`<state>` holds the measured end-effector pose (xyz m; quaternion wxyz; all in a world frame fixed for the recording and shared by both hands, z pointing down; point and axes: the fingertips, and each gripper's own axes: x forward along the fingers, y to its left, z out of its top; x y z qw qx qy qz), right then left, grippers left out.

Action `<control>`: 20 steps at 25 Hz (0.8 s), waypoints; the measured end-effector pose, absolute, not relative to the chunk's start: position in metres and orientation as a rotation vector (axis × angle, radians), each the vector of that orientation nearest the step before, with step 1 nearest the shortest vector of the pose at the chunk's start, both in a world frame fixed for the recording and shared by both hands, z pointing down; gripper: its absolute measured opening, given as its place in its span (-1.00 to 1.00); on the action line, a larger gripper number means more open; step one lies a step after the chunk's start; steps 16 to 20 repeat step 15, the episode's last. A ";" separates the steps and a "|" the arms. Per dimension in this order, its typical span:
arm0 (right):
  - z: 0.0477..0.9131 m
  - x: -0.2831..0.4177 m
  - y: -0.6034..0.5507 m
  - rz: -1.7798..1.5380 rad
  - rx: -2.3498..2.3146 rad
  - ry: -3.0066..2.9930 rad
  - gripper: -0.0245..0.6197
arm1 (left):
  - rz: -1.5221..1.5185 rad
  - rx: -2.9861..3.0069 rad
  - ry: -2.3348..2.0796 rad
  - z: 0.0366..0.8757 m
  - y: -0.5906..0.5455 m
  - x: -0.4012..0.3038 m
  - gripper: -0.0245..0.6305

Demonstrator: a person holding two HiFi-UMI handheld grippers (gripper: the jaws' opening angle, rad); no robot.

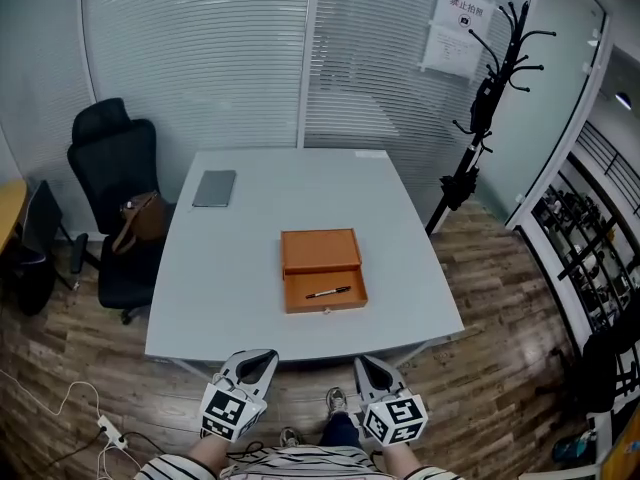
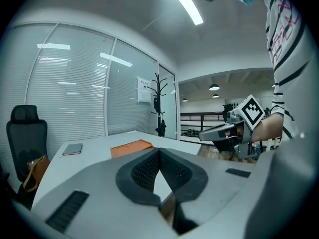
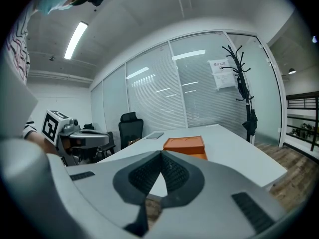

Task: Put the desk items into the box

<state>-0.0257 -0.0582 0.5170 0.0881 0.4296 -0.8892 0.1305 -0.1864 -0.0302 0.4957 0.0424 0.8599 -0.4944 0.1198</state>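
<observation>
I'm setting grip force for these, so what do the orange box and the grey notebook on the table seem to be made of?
The orange box looks like leather or leatherette over a stiff shell: even matte orange, crisp edges, no glare. The grey notebook probably has a matte card or cloth cover: flat and dull grey, though it is too small to be sure.

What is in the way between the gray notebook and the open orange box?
Nothing visible. Only bare table lies between the gray notebook at the far left and the open orange box in the middle. A pen lies in the box's tray.
</observation>
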 end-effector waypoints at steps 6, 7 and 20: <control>0.519 -0.032 -0.057 0.384 1.263 -2.651 -0.85 | 0.356 2.625 -1.533 0.496 -0.026 -0.191 -0.86; 0.519 -0.034 -0.057 0.385 1.259 -2.652 -0.85 | 0.351 2.623 -1.535 0.495 -0.025 -0.192 -0.86; 0.524 -0.040 -0.054 0.395 1.234 -2.661 -0.85 | 0.338 2.600 -1.549 0.500 -0.024 -0.195 -0.86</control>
